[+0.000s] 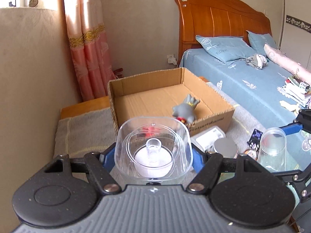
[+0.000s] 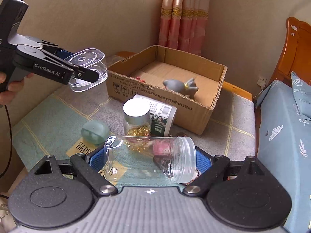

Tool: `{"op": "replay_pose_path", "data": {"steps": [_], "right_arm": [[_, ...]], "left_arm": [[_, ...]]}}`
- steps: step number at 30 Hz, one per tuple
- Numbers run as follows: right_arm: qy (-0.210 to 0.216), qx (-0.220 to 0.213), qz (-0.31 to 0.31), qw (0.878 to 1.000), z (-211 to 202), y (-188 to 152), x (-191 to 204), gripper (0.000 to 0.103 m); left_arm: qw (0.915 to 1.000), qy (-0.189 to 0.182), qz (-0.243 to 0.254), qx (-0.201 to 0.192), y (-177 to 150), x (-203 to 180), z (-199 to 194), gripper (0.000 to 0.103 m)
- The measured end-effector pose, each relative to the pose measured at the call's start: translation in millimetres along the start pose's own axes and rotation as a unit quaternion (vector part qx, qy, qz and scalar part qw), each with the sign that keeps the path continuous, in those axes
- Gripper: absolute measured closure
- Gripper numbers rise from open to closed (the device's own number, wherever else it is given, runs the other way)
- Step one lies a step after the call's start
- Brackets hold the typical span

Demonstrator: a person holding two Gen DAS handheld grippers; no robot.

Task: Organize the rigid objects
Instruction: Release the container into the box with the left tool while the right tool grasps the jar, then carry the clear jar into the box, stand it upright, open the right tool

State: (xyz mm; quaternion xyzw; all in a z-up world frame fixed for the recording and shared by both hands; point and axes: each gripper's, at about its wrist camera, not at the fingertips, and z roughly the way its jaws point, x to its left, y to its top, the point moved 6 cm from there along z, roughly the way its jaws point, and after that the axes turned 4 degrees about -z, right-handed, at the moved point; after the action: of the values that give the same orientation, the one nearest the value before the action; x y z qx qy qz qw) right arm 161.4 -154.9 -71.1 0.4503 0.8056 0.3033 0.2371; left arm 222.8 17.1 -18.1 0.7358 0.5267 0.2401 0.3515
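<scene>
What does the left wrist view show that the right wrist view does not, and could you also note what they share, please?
Only the left wrist view shows the bed's pillows and the stack of books. Only the right wrist view shows the green round object, the capsule bottle and the hand holding the left tongs. Both show the cardboard box, the grey toy, the clear lidded container and the clear jar.

Right gripper (image 1: 291, 129) cut off at the three o'clock edge of the left wrist view; red object (image 1: 150, 131) at twelve o'clock behind the clear container (image 1: 153, 147), blurred through its walls; person's hand (image 2: 10, 89) cropped at nine o'clock in the right wrist view.
</scene>
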Motion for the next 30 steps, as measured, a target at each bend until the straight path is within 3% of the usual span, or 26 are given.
{"op": "replay_pose_path", "data": {"steps": [12, 14, 16, 20, 25, 30], "right_arm": [[-0.05, -0.026, -0.006, 0.998, -18.3, 26.7, -32.3, 0.01], [-0.053, -0.029, -0.005, 0.998, -21.0, 30.0, -34.9, 0.01], [-0.057, -0.031, -0.004, 0.998, -22.3, 32.9, -37.1, 0.01], [-0.057, -0.032, -0.004, 0.998, -22.0, 35.6, -42.2, 0.01], [-0.056, -0.034, -0.007, 0.998, -18.0, 46.2, -51.1, 0.01], [-0.046, -0.034, -0.001, 0.998, -8.6, 67.7, -71.1, 0.01]], "left_arm": [[0.9993, 0.036, 0.0, -0.003, 80.9, 8.8, 82.2, 0.029], [0.9987, 0.048, -0.005, -0.016, 86.4, 12.7, 92.4, 0.015], [0.9979, 0.062, -0.005, -0.018, 85.0, 14.9, 99.3, 0.011], [0.9983, 0.057, -0.009, -0.013, 70.4, 17.0, 93.9, 0.011], [0.9988, 0.041, -0.025, -0.009, 48.6, 17.3, 65.1, 0.008], [0.9974, 0.052, -0.048, -0.016, 22.0, 17.1, 33.6, 0.005]]}}
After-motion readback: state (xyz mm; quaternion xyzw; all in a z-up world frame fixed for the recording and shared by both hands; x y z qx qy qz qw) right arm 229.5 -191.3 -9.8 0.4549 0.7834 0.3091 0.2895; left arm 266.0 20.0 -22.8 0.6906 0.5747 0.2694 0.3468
